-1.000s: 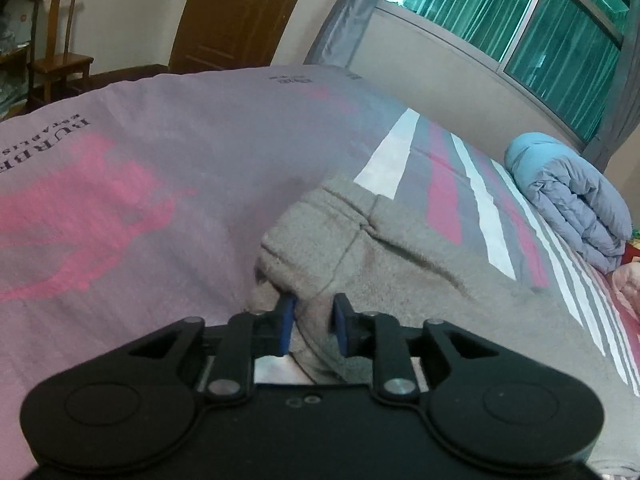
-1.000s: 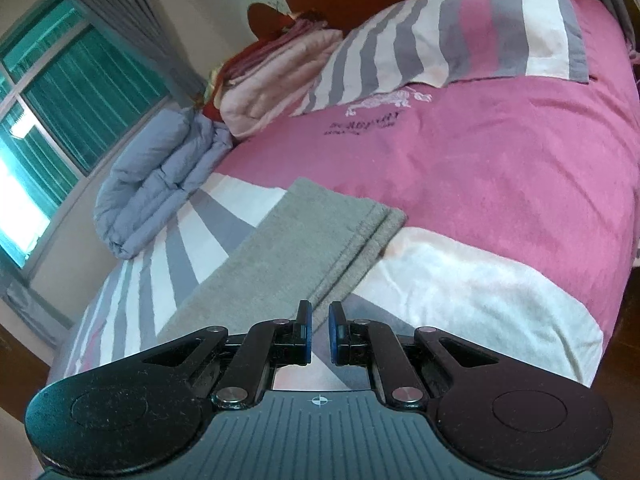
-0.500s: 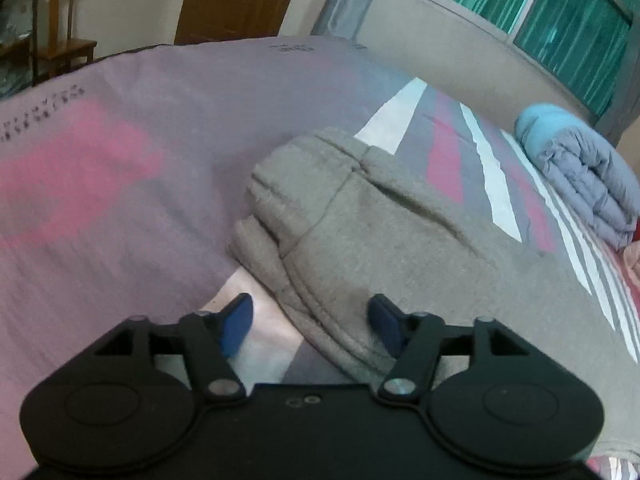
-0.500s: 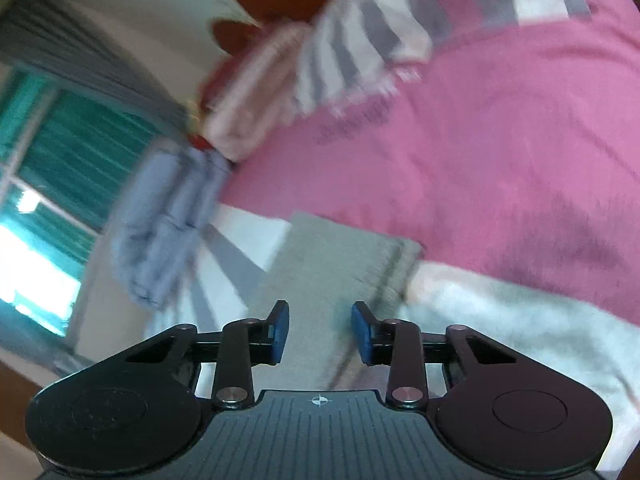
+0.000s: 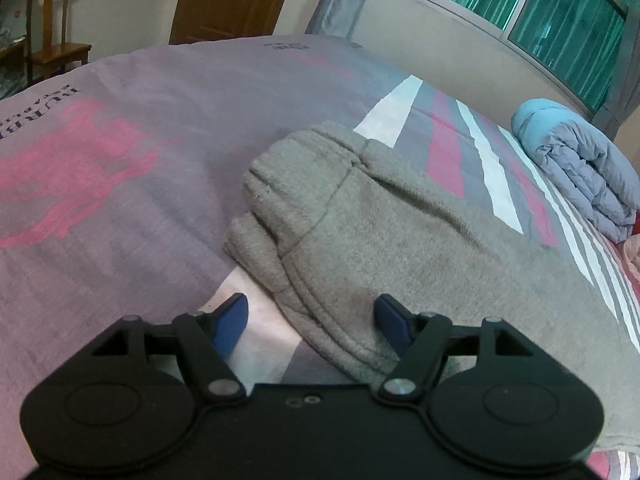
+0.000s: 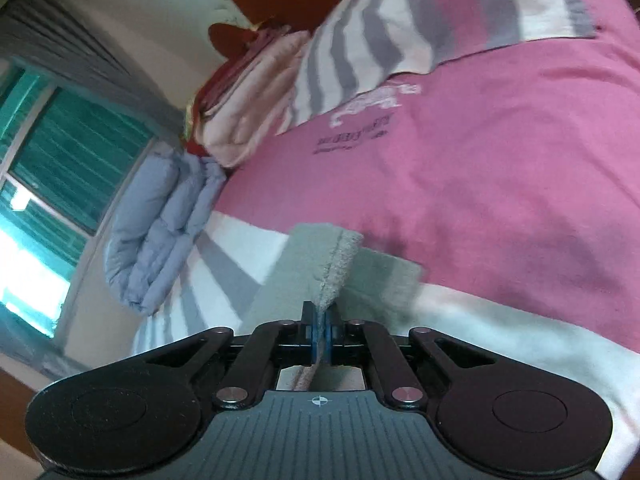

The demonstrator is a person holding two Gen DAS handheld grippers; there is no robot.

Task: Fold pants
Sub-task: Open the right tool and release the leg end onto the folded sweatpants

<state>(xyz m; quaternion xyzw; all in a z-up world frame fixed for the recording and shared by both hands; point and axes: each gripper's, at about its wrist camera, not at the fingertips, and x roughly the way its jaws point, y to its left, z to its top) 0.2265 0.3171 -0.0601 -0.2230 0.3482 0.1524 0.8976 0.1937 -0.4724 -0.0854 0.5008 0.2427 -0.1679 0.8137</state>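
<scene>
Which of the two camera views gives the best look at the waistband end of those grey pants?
The left wrist view: the grey pants fill its middle, with the bunched waistband and seams clear, between open fingers. The right wrist view shows only the far leg end, a hem edge pinched in the right gripper.

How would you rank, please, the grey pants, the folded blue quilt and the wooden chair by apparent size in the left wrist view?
1. grey pants, largest, though nearest the camera.
2. folded blue quilt.
3. wooden chair, smallest, but farthest away, so its true rank is unsure.
</scene>
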